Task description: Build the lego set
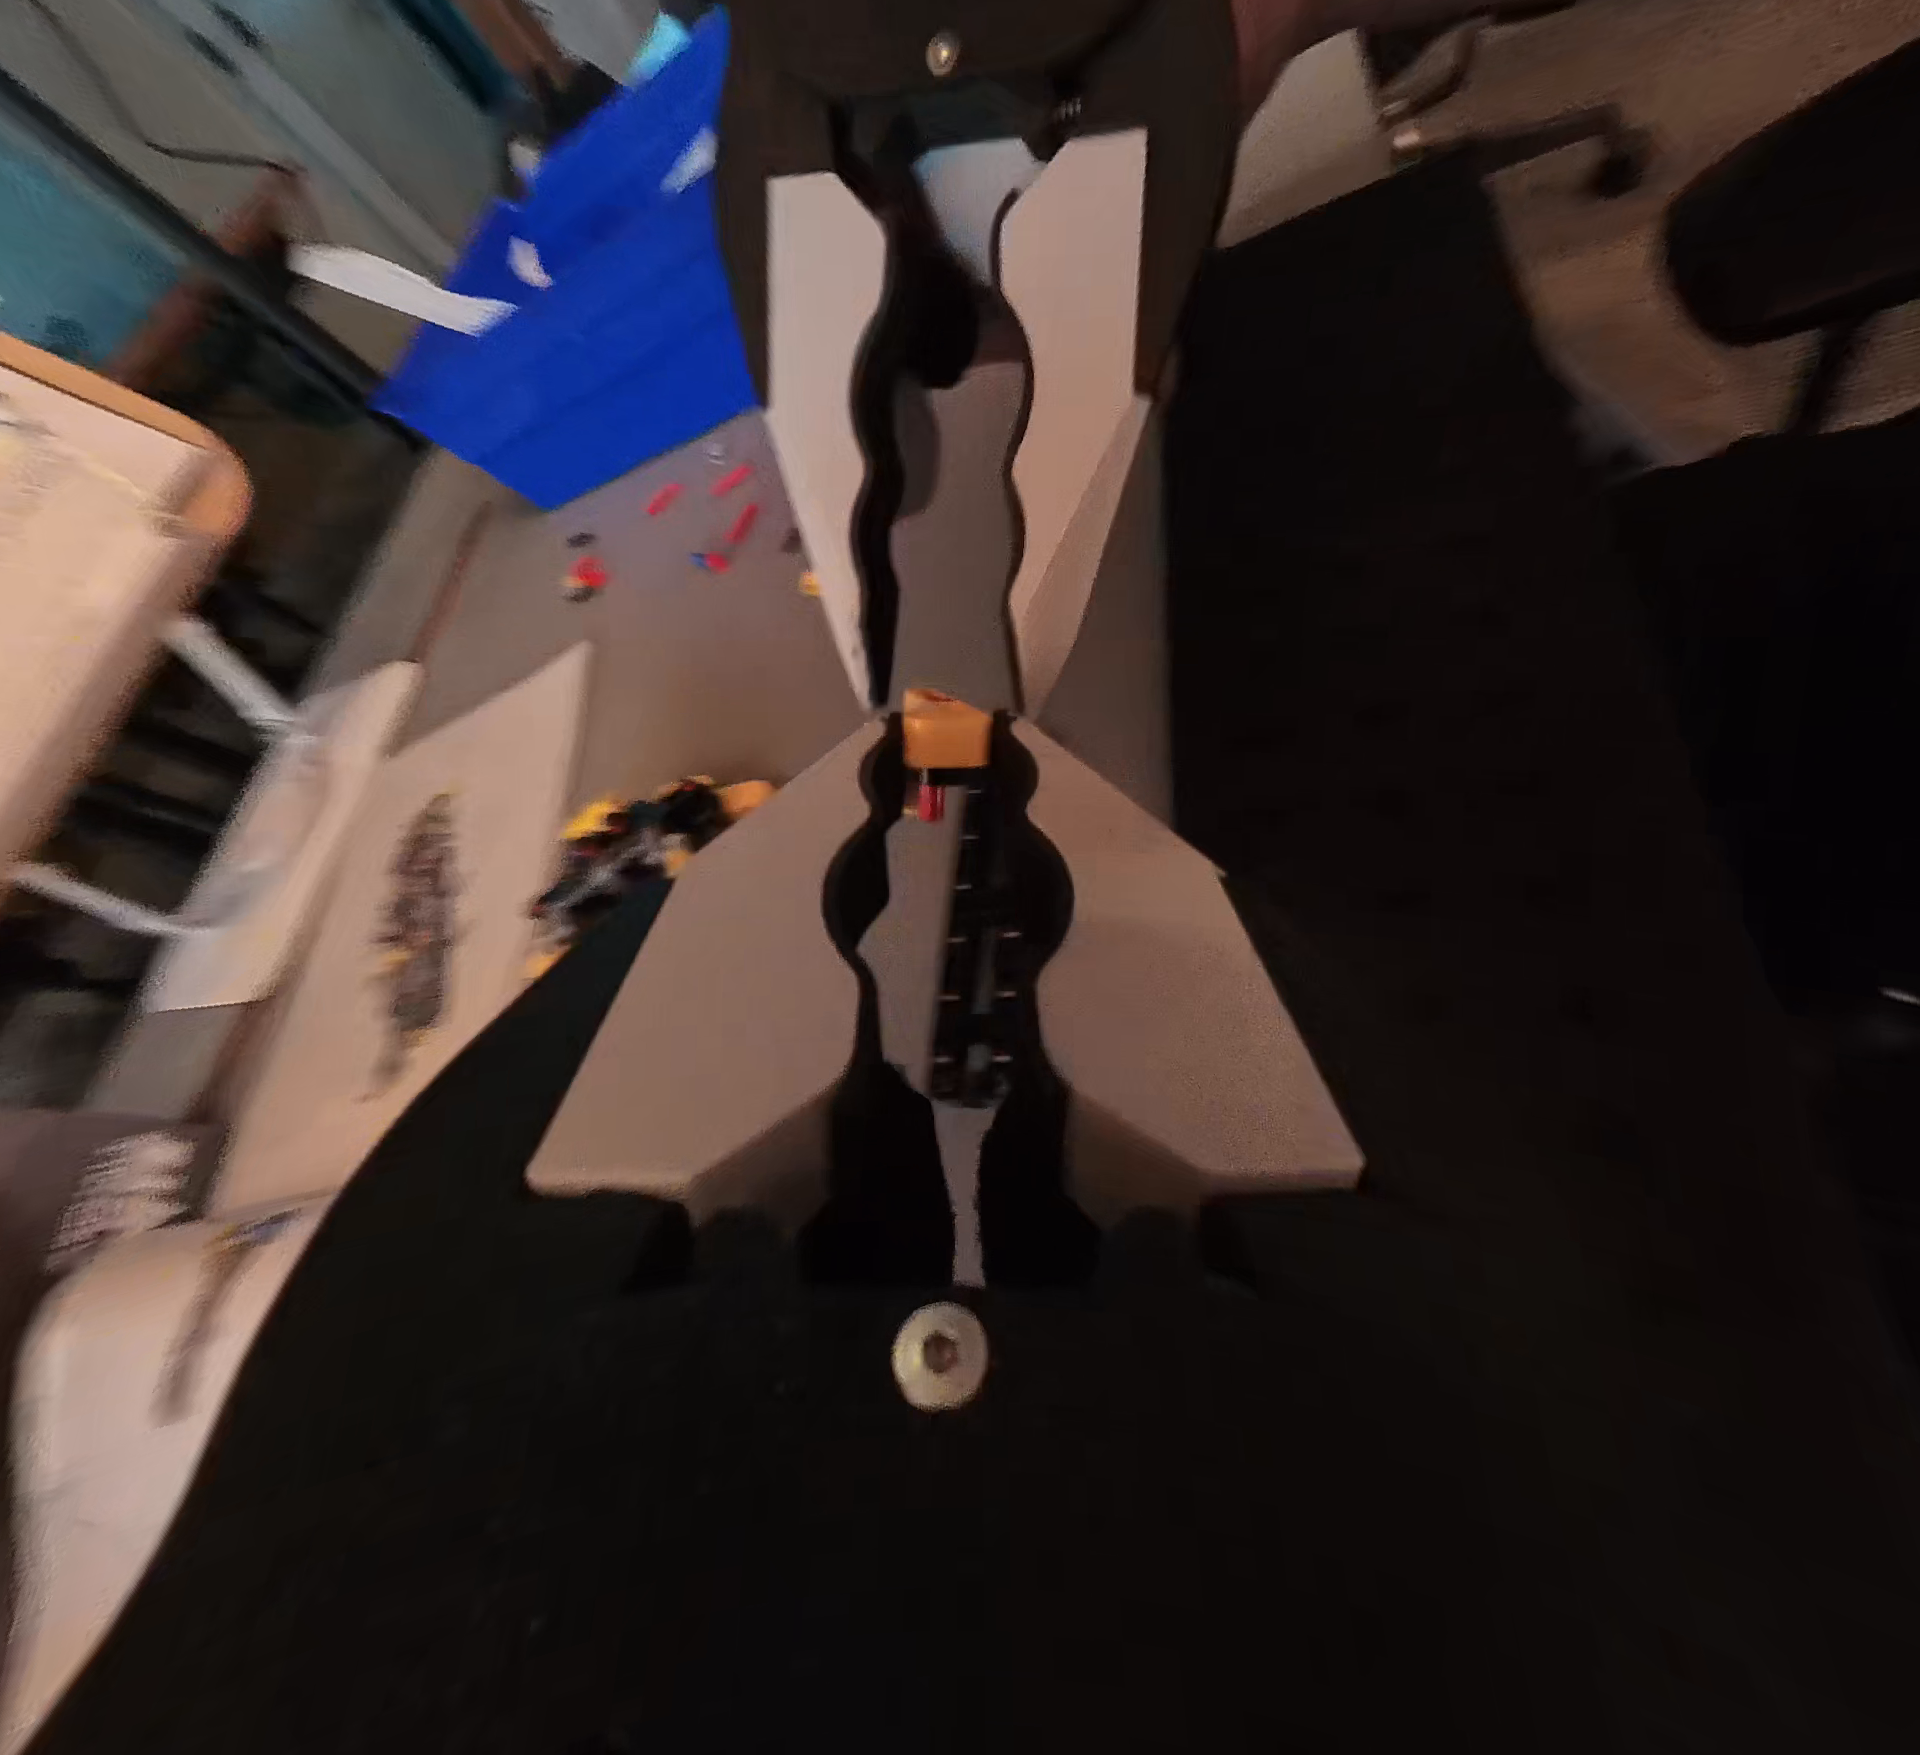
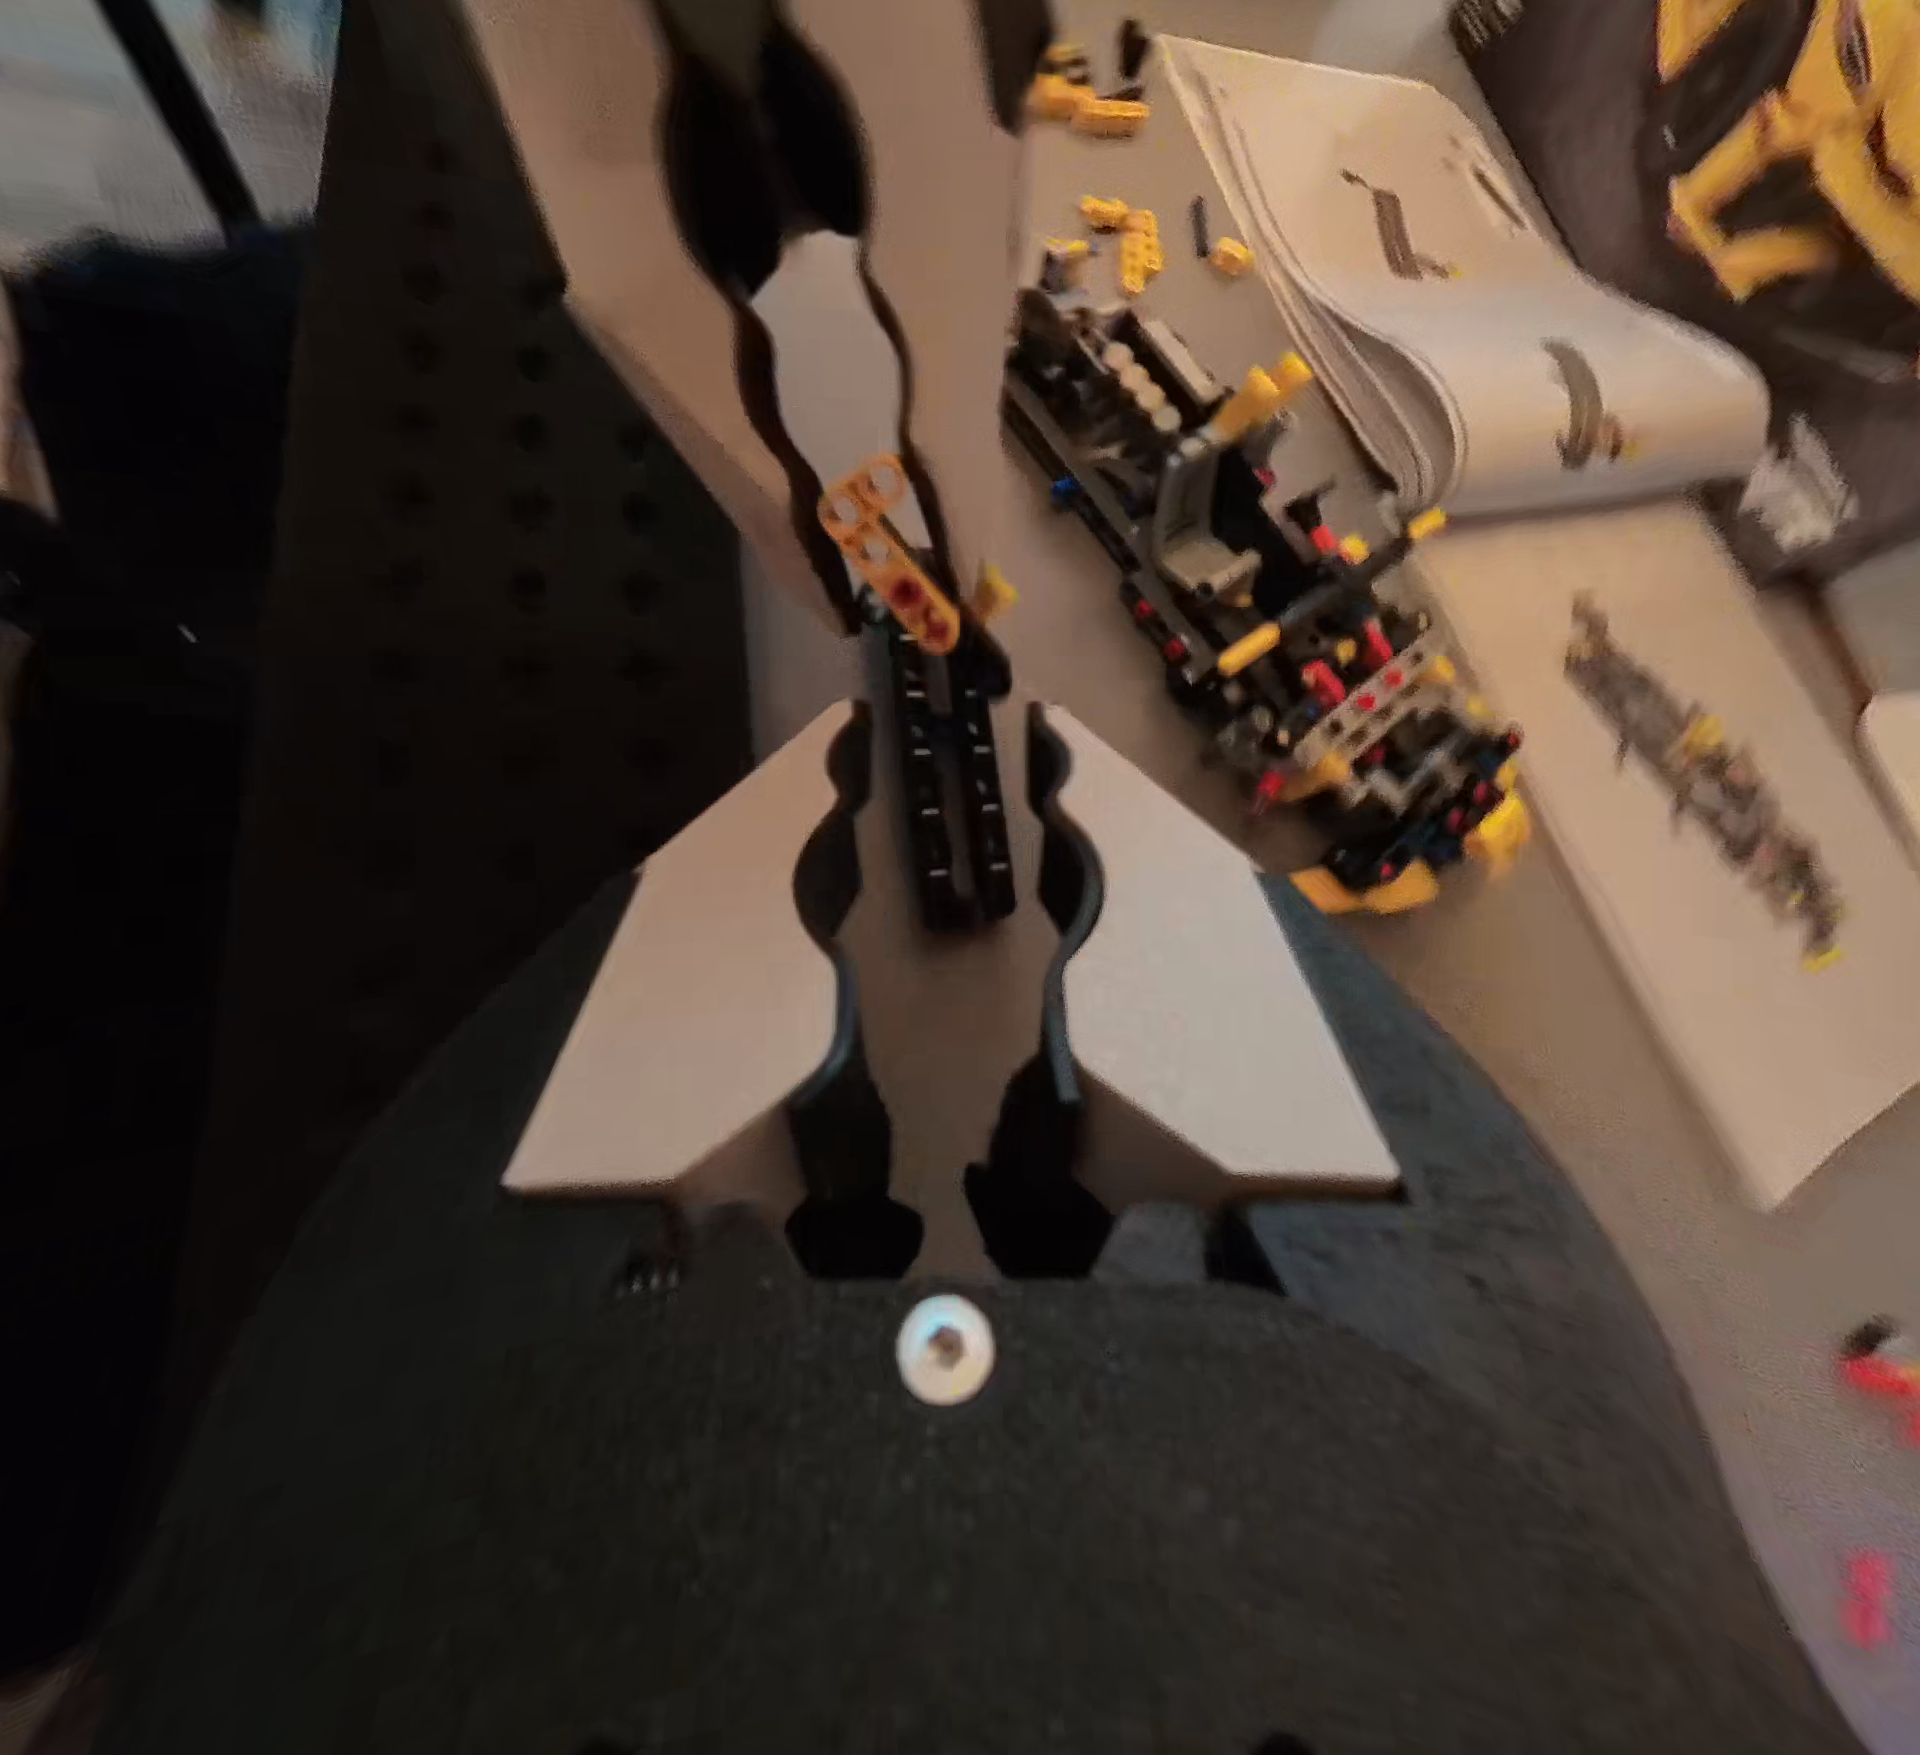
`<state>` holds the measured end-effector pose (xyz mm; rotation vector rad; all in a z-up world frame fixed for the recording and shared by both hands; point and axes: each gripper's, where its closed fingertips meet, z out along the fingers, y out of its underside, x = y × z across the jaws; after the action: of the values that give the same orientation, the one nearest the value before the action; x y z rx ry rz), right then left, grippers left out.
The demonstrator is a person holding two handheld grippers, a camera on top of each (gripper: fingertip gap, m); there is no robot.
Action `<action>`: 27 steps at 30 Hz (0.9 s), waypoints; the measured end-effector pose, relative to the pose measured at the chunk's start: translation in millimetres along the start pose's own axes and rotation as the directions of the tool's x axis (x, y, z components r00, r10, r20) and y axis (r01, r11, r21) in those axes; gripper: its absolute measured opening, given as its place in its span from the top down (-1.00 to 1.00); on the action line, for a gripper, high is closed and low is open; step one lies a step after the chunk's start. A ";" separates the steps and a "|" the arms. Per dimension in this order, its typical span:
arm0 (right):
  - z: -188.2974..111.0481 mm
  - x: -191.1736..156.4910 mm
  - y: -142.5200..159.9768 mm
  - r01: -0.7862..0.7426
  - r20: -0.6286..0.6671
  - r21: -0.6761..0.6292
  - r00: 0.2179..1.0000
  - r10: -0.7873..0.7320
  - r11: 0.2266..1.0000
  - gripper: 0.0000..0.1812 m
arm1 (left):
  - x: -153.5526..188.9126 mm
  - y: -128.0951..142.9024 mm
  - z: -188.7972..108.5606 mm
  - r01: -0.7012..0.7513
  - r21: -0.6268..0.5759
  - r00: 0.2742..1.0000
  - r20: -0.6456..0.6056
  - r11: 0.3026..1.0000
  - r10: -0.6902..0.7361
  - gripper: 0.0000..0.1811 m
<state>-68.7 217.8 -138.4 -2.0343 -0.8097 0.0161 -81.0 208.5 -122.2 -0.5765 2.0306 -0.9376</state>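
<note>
You have the black beam assembly (image 2: pixel 951 796) mid-frame between both tools: your left gripper (image 1: pixel 940 718) pinches its orange-capped end, while your right gripper (image 2: pixel 945 718) sits spread around it. It looks light, stiff and slick, so grip the flat sides. The grey table (image 2: pixel 1507 1030) at right holds the chassis (image 2: pixel 1278 604) and manual (image 2: pixel 1403 251).

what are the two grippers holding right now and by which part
Both meet at one small subassembly: a black beam pair carrying an orange plate. The left gripper pinches its orange end; the right gripper looks open around the black beams.
</note>
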 end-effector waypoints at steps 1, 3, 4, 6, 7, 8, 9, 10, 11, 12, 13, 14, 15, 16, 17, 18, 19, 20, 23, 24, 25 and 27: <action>-4.6 6.8 3.5 -0.118 -0.024 0.021 0.993 0.119 0.993 0.63 | -6.5 -0.3 -1.7 -0.059 0.007 0.995 0.078 0.998 0.059 0.81; -13.8 17.3 5.9 -0.414 -0.009 0.095 0.909 0.416 0.905 0.67 | -11.3 -0.1 -4.5 -0.220 -0.010 0.957 0.192 0.976 0.217 0.81; -17.5 20.7 -0.2 -0.577 0.059 0.159 0.815 0.576 0.801 0.68 | -13.8 0.2 -5.2 -0.301 -0.036 0.923 0.242 0.953 0.300 0.81; -25.6 27.1 -24.4 -0.848 0.319 0.278 0.524 0.790 0.451 0.66 | -19.3 -2.3 -7.3 -0.420 -0.086 0.846 0.324 0.904 0.424 0.81; -27.1 30.2 -31.9 -0.912 0.421 0.295 0.392 0.818 0.285 0.69 | -21.5 -3.8 -8.1 -0.456 -0.109 0.815 0.349 0.883 0.463 0.81; -21.0 28.8 -31.8 -0.944 0.455 0.275 0.297 0.839 0.184 0.74 | -23.4 -6.6 -9.5 -0.474 -0.115 0.794 0.372 0.873 0.480 0.81; -13.9 24.1 -35.1 -0.957 0.481 0.257 0.248 0.841 0.136 0.71 | -26.0 -9.5 -11.5 -0.481 -0.118 0.779 0.398 0.869 0.485 0.81; -9.3 21.3 -41.6 -0.965 0.518 0.250 0.206 0.830 0.084 0.75 | -26.9 -10.2 -12.0 -0.488 -0.125 0.769 0.406 0.864 0.493 0.81; -6.9 21.6 -47.8 -0.968 0.560 0.250 0.159 0.813 0.017 0.77 | -28.6 -9.7 -12.1 -0.497 -0.139 0.754 0.420 0.857 0.506 0.82; -9.1 24.9 -53.8 -0.964 0.613 0.259 0.120 0.781 -0.054 0.83 | -30.7 -8.7 -12.3 -0.511 -0.156 0.733 0.435 0.846 0.523 0.81; -8.8 27.8 -54.3 -0.960 0.639 0.255 0.081 0.765 -0.112 0.81 | -31.5 -7.7 -11.9 -0.520 -0.167 0.721 0.441 0.838 0.535 0.81; -6.0 28.4 -52.9 -0.957 0.644 0.254 0.060 0.763 -0.139 0.81 | -29.9 -6.9 -10.7 -0.524 -0.170 0.720 0.435 0.835 0.540 0.81; -3.7 28.5 -52.2 -0.955 0.651 0.253 0.047 0.758 -0.158 0.81 | -27.9 -7.3 -9.6 -0.531 -0.171 0.716 0.433 0.830 0.548 0.81; -2.1 28.9 -51.7 -0.953 0.664 0.239 0.019 0.747 -0.188 0.81 | -25.3 -8.1 -8.6 -0.551 -0.177 0.701 0.432 0.816 0.567 0.81; -2.0 30.1 -51.8 -0.949 0.681 0.225 -0.009 0.732 -0.221 0.83 | -24.4 -8.8 -8.2 -0.575 -0.196 0.673 0.439 0.795 0.595 0.81; -1.5 30.5 -51.2 -0.946 0.686 0.215 -0.029 0.727 -0.241 0.89 | -24.3 -9.3 -7.8 -0.590 -0.216 0.649 0.446 0.778 0.616 0.81; -0.4 30.4 -49.9 -0.946 0.672 0.220 -0.030 0.740 -0.238 0.90 | -24.2 -7.9 -6.6 -0.581 -0.229 0.651 0.445 0.781 0.615 0.81; 0.2 30.8 -47.2 -0.943 0.641 0.243 -0.020 0.767 -0.227 0.91 | -24.4 -6.2 -5.2 -0.555 -0.232 0.670 0.444 0.798 0.595 0.81; 0.3 29.8 -37.8 -0.945 0.541 0.283 0.018 0.841 -0.162 0.92 | -20.2 -2.6 0.0 -0.492 -0.235 0.726 0.421 0.838 0.544 0.78; -2.0 30.9 -33.5 -0.945 0.502 0.298 0.035 0.864 -0.135 0.92 | -17.5 -1.7 0.6 -0.470 -0.220 0.750 0.410 0.855 0.519 0.78; -5.5 32.1 -27.5 -0.946 0.444 0.312 0.068 0.894 -0.083 0.93 | -13.4 0.1 0.9 -0.424 -0.190 0.796 0.389 0.885 0.464 0.77; -14.1 29.6 -7.6 -0.945 0.222 0.299 0.207 0.953 0.135 0.93 | -8.0 15.1 2.4 -0.203 -0.153 0.925 0.294 0.967 0.241 0.76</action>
<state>-45.2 226.1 -115.8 -1.7952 0.6737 0.8377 -75.5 222.2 -131.1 -0.5086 1.8273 -0.5534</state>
